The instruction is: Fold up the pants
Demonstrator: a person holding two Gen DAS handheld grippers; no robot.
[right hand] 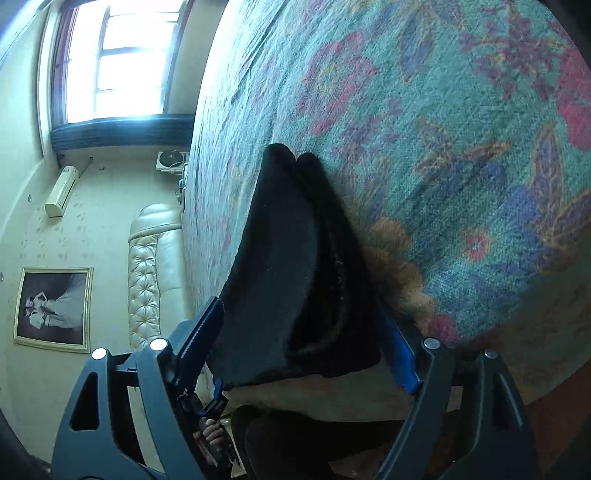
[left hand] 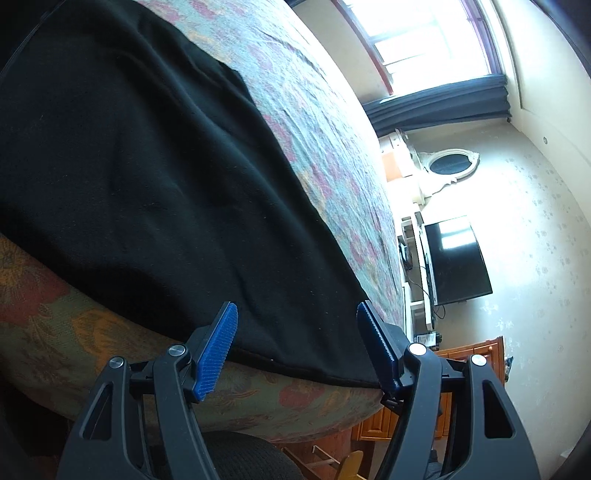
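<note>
Black pants [left hand: 147,177] lie spread on a floral bedspread [left hand: 332,155]. In the left wrist view my left gripper [left hand: 297,345] is open, its blue pads on either side of the pants' near hem at the bed edge, not closed on it. In the right wrist view a bunched, folded end of the black pants [right hand: 295,266] sits between the blue pads of my right gripper [right hand: 301,339]. The jaws stand wide, and the cloth fills the gap between them. I cannot tell whether they clamp the cloth.
The bedspread [right hand: 443,129] covers the whole bed. Beyond the bed edge are a TV [left hand: 456,258], a wooden cabinet [left hand: 469,354], a window [left hand: 424,33], a quilted cream headboard [right hand: 151,258] and a framed picture [right hand: 53,308]. A dark chair seat [left hand: 243,458] is below the left gripper.
</note>
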